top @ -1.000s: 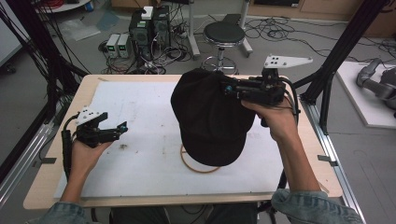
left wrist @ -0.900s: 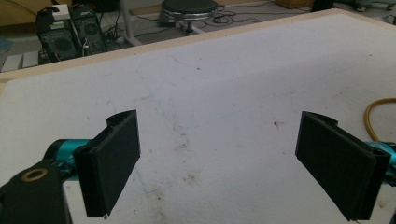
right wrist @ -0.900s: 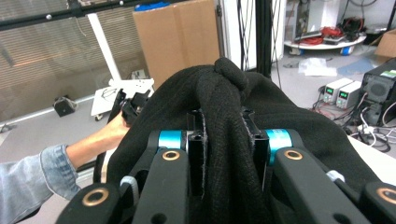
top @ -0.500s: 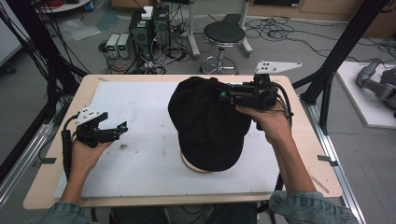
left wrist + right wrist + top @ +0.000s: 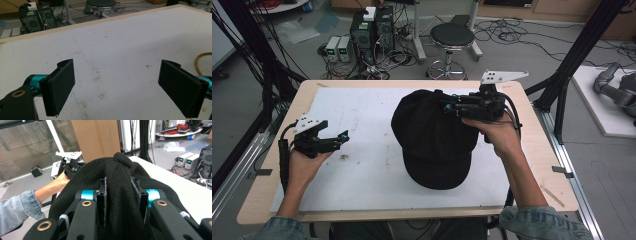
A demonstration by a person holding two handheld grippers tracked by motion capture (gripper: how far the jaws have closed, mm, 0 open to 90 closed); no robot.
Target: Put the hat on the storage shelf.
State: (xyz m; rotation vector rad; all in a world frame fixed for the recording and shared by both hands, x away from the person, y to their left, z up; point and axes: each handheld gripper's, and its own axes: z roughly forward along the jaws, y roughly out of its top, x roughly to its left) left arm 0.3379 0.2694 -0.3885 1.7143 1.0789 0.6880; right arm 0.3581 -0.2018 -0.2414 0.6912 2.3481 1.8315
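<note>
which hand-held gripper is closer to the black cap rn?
Right. The right hand-held gripper is clamped on the black cap; the left hand-held gripper sits open over bare table, well clear of it.

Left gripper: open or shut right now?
Open. The left gripper has its jaws wide apart with bare table between them, holding nothing.

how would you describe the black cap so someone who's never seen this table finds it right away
Start at the white mat covering the wooden table. Right of its middle sits the black cap, its brim toward the person. It is the one dark fabric thing there, pinched at its crown by the right gripper.
</note>
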